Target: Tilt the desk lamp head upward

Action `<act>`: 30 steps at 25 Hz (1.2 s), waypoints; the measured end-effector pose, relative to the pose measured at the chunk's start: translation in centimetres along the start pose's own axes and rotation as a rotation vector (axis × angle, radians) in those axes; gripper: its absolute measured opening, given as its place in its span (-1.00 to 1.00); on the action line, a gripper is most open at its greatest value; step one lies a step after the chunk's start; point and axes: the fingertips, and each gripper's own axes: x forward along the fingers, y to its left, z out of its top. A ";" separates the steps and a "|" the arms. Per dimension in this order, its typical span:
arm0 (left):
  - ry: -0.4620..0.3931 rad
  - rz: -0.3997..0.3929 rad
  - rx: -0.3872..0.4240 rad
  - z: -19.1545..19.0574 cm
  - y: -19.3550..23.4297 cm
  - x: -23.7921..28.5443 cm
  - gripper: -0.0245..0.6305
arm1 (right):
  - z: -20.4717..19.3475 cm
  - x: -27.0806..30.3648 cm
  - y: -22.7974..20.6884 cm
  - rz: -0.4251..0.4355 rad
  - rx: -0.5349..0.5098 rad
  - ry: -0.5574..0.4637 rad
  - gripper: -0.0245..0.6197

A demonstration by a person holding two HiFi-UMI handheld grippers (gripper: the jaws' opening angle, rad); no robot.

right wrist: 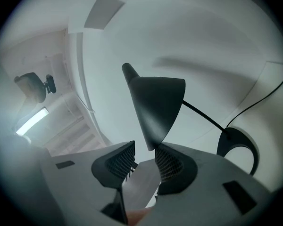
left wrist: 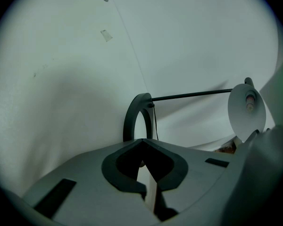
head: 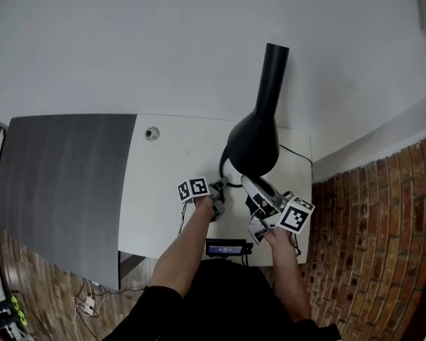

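Note:
A black desk lamp stands on the white desk, its cone head pointing toward me and its long neck running away. My right gripper sits just under the head's rim. In the right gripper view the jaws are open, and the shade's lower rim dips between the mesh pads, close to the right one. My left gripper rests left of the lamp, shut on nothing. Its view shows the ring base, the thin arm and the shade's pale inside.
A grey panel adjoins the desk on the left. A round grommet sits near the desk's far edge. A small dark device is at the front edge. The lamp's cable trails right. Brick surface lies beyond the right side.

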 end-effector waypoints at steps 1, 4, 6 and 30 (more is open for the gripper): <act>0.000 0.001 0.000 0.0 0.0 0.0 -0.89 | 0.1 0.1 0.0 0.005 0.006 -0.008 -0.56; -0.001 0.003 0.002 0.0 0.0 0.0 -0.89 | 0.5 0.3 0.0 0.016 0.013 -0.021 -0.56; -0.002 0.002 0.002 0.0 0.0 -0.1 -0.89 | 0.5 0.4 0.1 0.018 0.013 -0.019 -0.56; -0.002 0.002 0.001 0.1 0.2 0.0 -0.89 | 0.8 -1.4 5.5 0.148 0.025 -0.066 -0.56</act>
